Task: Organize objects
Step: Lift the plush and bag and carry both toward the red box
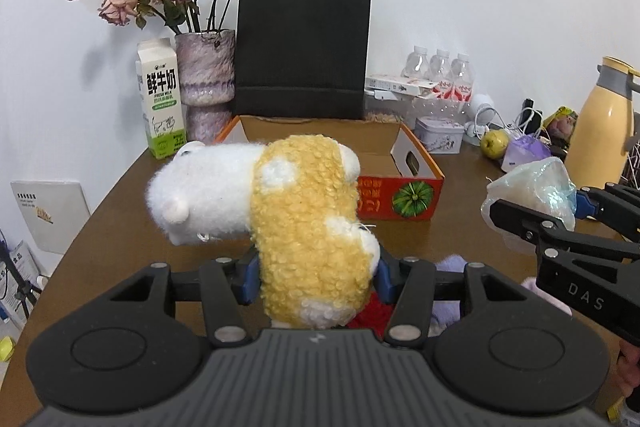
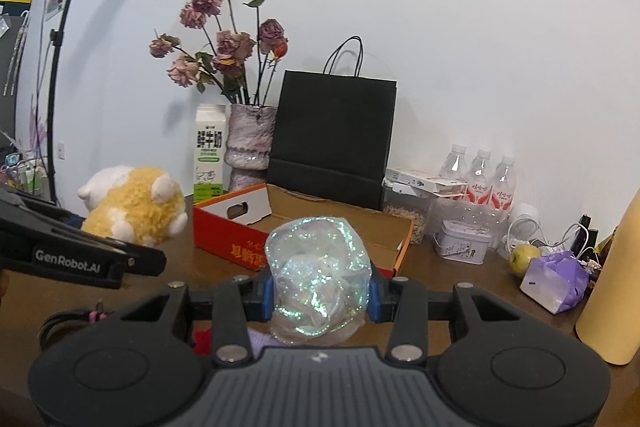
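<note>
White wall backs a brown wooden table (image 1: 120,211) that spreads out beneath and ahead of both claws. Straight ahead of them, at the table's far edge, stands a black paper bag (image 1: 302,53) with cord handles. Just nearer than the bag lies an open, shallow cardboard box (image 1: 394,197) with red-orange sides and a watermelon print, close in front of both claws. Ahead and to the left of the left gripper (image 1: 314,273) stands a mottled purple vase (image 1: 205,75) of dried roses, with a fresh-milk carton (image 1: 160,99) touching its left side. Far to the right of the right gripper (image 2: 320,293) rises a yellow thermos jug (image 2: 616,287).

Left claw is clenched on a plush toy (image 1: 280,211), white with a curly yellow body; its blue pads squeeze the lower body and the white head sticks up and to the left, held off the table short of the box. Right claw grasps a crumpled iridescent plastic bag (image 2: 318,267) between its blue pads, likewise lifted just short of the box's near wall.

Ahead and right of the right claw stand three water bottles (image 2: 478,179), a small tin (image 2: 462,247), a lilac paper packet (image 2: 554,279) and a yellow-green apple (image 2: 522,257).
</note>
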